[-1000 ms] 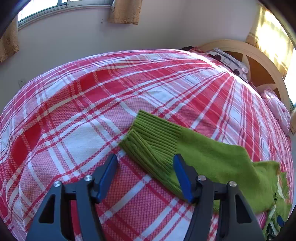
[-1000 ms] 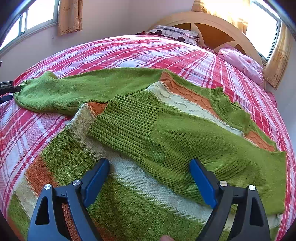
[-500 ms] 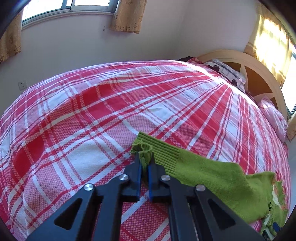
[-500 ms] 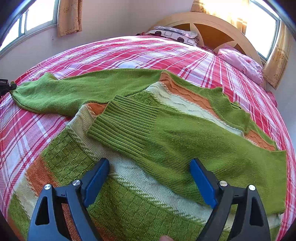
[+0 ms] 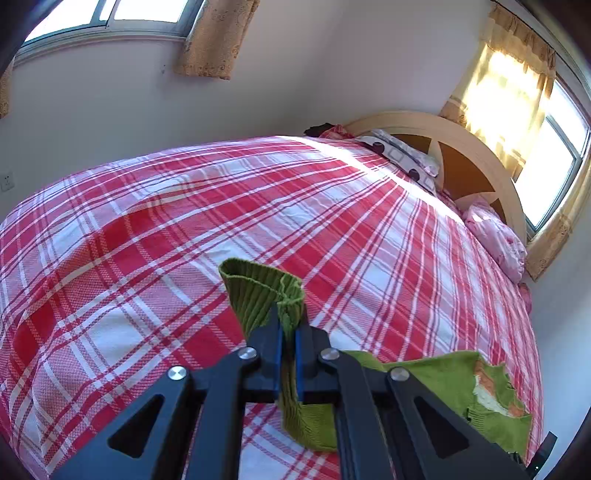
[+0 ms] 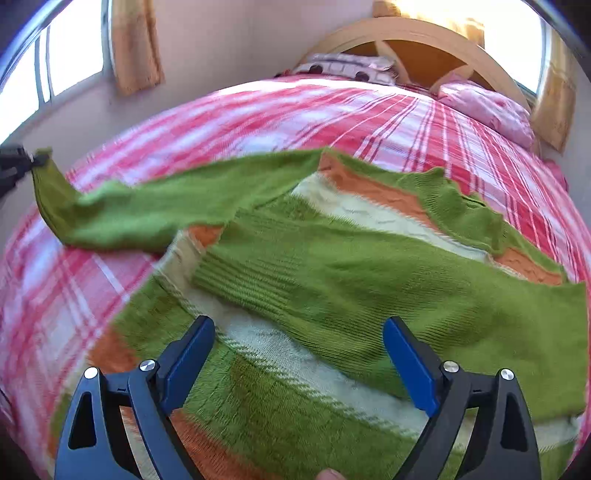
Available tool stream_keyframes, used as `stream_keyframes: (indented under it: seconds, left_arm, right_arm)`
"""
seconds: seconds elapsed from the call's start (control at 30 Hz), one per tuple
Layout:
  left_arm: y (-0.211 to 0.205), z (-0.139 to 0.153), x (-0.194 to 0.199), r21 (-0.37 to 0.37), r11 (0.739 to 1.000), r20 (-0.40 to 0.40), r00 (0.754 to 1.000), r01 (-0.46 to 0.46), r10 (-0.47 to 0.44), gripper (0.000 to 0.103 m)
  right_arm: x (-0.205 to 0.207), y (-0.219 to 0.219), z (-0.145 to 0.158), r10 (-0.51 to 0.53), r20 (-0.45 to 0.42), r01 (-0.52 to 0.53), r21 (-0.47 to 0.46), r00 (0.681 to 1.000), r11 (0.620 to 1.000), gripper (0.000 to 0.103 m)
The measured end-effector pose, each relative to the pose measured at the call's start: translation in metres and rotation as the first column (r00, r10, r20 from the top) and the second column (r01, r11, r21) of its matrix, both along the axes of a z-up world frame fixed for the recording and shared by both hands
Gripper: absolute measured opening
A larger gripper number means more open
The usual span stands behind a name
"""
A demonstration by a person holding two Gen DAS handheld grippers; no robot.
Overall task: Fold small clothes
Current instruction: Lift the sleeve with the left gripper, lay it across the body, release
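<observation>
A green knitted sweater [image 6: 332, 280] with orange and cream stripes lies on the red plaid bed. One sleeve [image 6: 280, 284] is folded across its body. The other sleeve [image 6: 155, 206] stretches out to the left, and its ribbed cuff [image 5: 258, 291] is pinched in my left gripper [image 5: 288, 332], which is shut on it and holds it lifted off the bedspread. At the left edge of the right wrist view that left gripper [image 6: 14, 162] shows holding the cuff up. My right gripper [image 6: 299, 354] hovers open over the sweater's lower body, with nothing between its fingers.
The red and white plaid bedspread [image 5: 147, 229] covers the whole bed. A curved wooden headboard [image 6: 424, 37] and pillows [image 6: 487, 107] lie at the far end. Walls with curtained windows [image 5: 110, 14] surround the bed. A fingertip [image 6: 328, 474] shows at the bottom edge.
My left gripper closed on the sleeve cuff and raised it off the bed. The outstretched sleeve now rises toward the left. The right gripper shifted slightly and stayed open.
</observation>
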State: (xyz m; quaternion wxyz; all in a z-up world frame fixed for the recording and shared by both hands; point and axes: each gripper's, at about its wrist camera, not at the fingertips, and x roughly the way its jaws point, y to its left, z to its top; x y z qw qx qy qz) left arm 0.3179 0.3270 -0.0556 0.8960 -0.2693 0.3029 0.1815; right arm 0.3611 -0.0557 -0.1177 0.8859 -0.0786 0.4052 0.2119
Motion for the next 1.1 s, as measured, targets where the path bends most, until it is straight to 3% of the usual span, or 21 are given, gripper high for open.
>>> stream_keyframes:
  seconds: [0.07, 0.27, 0.6, 0.8, 1.1]
  left_arm:
    - [-0.009, 0.013, 0.000, 0.004, 1.000, 0.019, 1.000, 0.021, -0.021, 0.005]
    - [-0.038, 0.052, 0.004, 0.027, 0.996, 0.090, 0.992, 0.083, -0.085, 0.005]
    - [-0.105, 0.099, 0.028, 0.084, 0.975, 0.149, 0.965, 0.206, -0.216, 0.005]
    - [-0.148, 0.127, 0.041, 0.123, 0.953, 0.196, 0.935, 0.276, -0.296, 0.005]
    - [-0.234, 0.166, 0.066, 0.205, 0.897, 0.240, 0.869, 0.391, -0.433, 0.005]
  right_arm:
    - [-0.003, -0.012, 0.008, -0.026, 0.007, 0.026, 0.027, 1.000, 0.999, 0.093]
    - [-0.015, -0.041, 0.016, -0.054, -0.001, 0.054, -0.026, 0.999, 0.998, 0.093]
    - [-0.054, -0.108, 0.038, -0.109, 0.045, 0.108, 0.025, 0.993, 0.994, 0.093]
    - [-0.073, -0.142, 0.050, -0.142, 0.074, 0.138, 0.056, 0.987, 0.989, 0.093]
    - [-0.104, -0.193, 0.058, -0.199, 0.100, 0.191, 0.080, 0.975, 0.978, 0.093]
